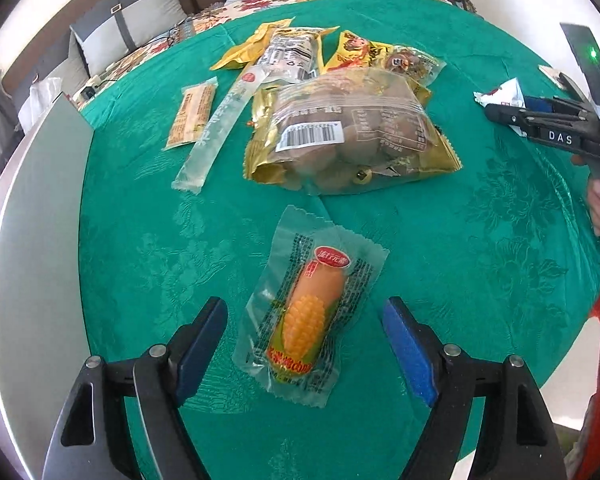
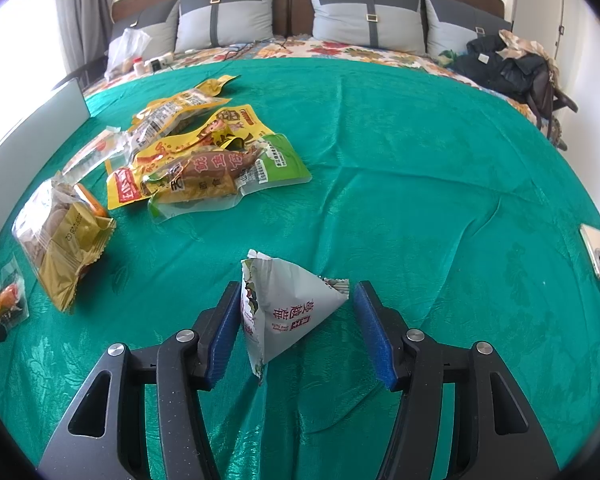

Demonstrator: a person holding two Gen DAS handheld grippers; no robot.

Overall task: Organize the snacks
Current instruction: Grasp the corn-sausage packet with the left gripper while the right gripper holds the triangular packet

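- On the green bedspread (image 1: 460, 220), the left gripper (image 1: 304, 320) stands released astride the corn sausage packet (image 1: 308, 320).
- Right gripper (image 2: 296, 320) unclenched; 1 pad touches the white triangular packet (image 2: 284, 312).

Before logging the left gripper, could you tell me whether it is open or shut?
Open: the left gripper's pads stand clear on either side of the corn snack, which lies flat on the green cloth.

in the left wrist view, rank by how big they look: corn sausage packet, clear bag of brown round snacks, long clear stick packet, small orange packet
1. clear bag of brown round snacks
2. corn sausage packet, though it lies nearest the camera, so this is inflated
3. long clear stick packet
4. small orange packet
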